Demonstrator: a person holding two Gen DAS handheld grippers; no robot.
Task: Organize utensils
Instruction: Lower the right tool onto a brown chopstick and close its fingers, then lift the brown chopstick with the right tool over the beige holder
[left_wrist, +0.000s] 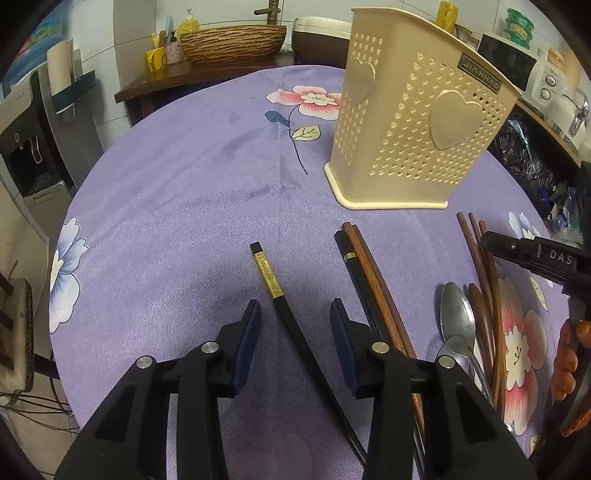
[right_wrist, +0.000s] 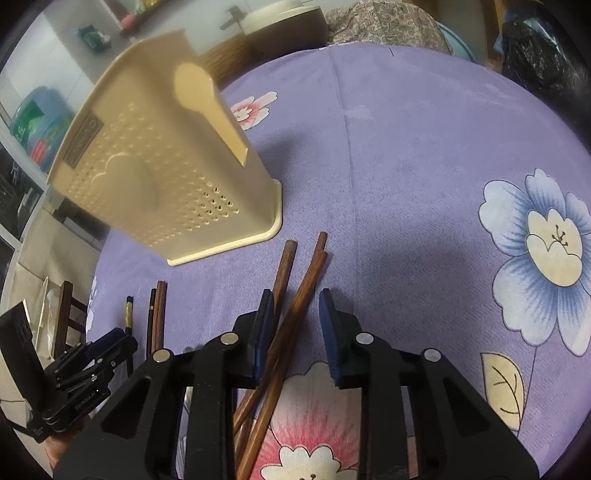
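Note:
In the left wrist view my left gripper (left_wrist: 295, 321) stands open low over the purple cloth. A black chopstick with a gold band (left_wrist: 273, 288) lies between its blue pads, touching neither. To its right lie another black chopstick (left_wrist: 354, 273) and brown chopsticks (left_wrist: 373, 280). Farther right are metal spoons (left_wrist: 456, 314) and a wooden spoon (left_wrist: 480, 317). In the right wrist view my right gripper (right_wrist: 295, 314) straddles three brown chopsticks (right_wrist: 303, 288). A gap shows at its right pad. The beige perforated utensil holder (left_wrist: 417, 122) (right_wrist: 155, 177) stands upright behind them.
The round table under a purple floral cloth (left_wrist: 184, 184) drops off at the left. A wicker basket (left_wrist: 232, 42) and a rice cooker (left_wrist: 317, 37) sit behind it. A counter with appliances (left_wrist: 546, 85) runs along the right. A gloved hand (left_wrist: 565, 362) holds the right gripper.

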